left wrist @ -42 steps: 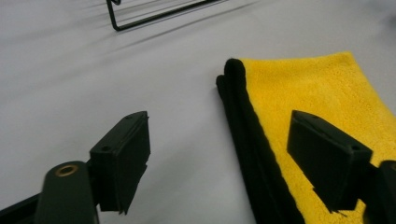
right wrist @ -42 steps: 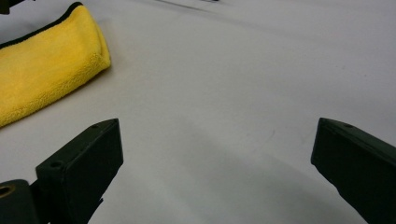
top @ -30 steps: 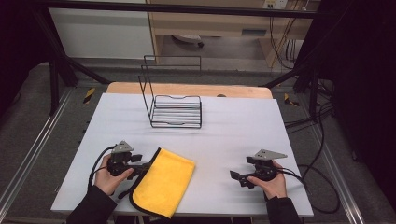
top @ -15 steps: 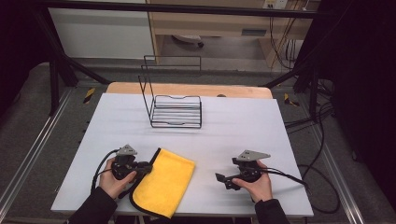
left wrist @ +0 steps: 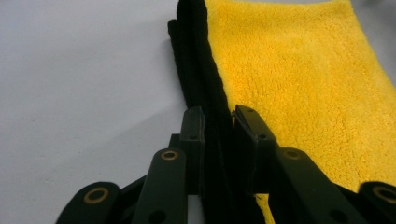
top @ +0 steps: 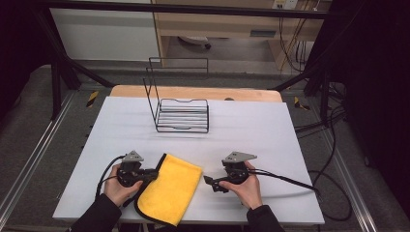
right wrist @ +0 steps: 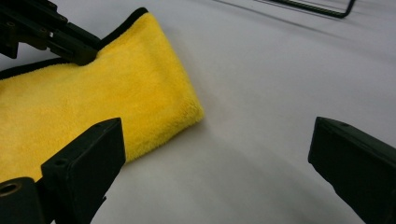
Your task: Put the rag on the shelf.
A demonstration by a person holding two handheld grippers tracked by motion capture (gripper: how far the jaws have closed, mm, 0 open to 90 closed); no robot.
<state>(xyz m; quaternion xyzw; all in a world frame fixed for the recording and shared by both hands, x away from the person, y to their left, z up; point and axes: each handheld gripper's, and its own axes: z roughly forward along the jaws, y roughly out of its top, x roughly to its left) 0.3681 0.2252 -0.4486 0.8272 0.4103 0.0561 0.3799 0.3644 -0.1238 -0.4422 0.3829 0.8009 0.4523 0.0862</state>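
Note:
A folded yellow cloth [top: 171, 191] with black edging lies at the front of the white table [top: 256, 130], hanging slightly over the front edge. My left gripper [top: 153, 174] lies at the cloth's left border. Its jaws have just been closing, and in the left gripper view [left wrist: 219, 121] they pinch the black edge of the cloth [left wrist: 303, 84]. My right gripper [top: 207, 181] stands open just right of the cloth's right corner, apart from it. In the right gripper view [right wrist: 219, 140] the cloth [right wrist: 93, 102] lies ahead, with the left gripper [right wrist: 86, 53] at its far edge.
A black wire rack [top: 181, 113] with a tall back frame stands at the table's middle back; its base wire [right wrist: 317, 7] shows in the right gripper view. Cables trail from both grippers. Bare table surface lies between rack and cloth.
The right gripper has slid left across the table to the cloth's right corner. The left hand has kept its place, and its jaws have drawn together on the cloth's edge.

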